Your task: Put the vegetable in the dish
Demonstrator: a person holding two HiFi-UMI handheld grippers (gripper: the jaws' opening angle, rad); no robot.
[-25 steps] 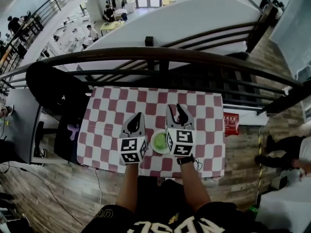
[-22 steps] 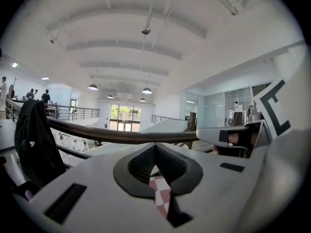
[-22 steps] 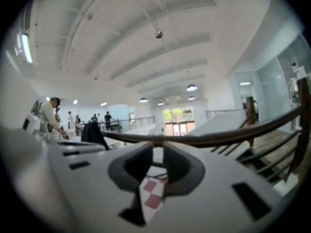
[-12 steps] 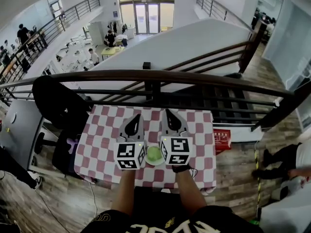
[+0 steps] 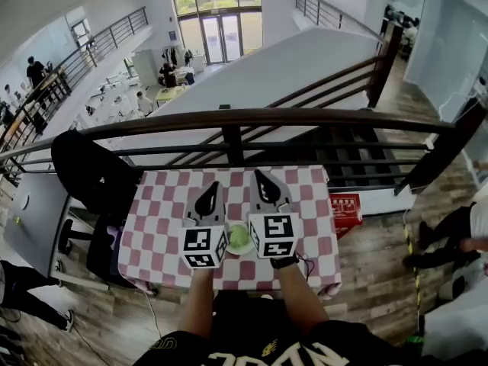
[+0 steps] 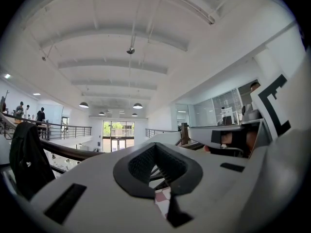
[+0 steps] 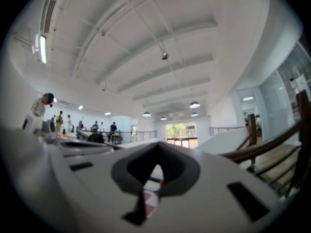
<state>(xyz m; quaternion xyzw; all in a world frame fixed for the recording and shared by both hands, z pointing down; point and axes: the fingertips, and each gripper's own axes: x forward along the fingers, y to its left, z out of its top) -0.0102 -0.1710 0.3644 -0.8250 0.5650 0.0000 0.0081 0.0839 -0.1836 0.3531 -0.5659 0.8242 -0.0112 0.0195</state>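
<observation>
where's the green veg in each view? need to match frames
Head view: green vegetable sits just below picture centre.
Left gripper view: not in it.
Right gripper view: not in it.
Shared landmark: the checked cloth, a sliver at low centre in both gripper views.

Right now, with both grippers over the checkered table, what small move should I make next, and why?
Probably lift both grippers straight up and away. The green vegetable already lies in the dish, between the left gripper and the right gripper. Both sets of jaws are shut with nothing in them, so the placing looks done. Rising clear avoids knocking the dish.
</observation>
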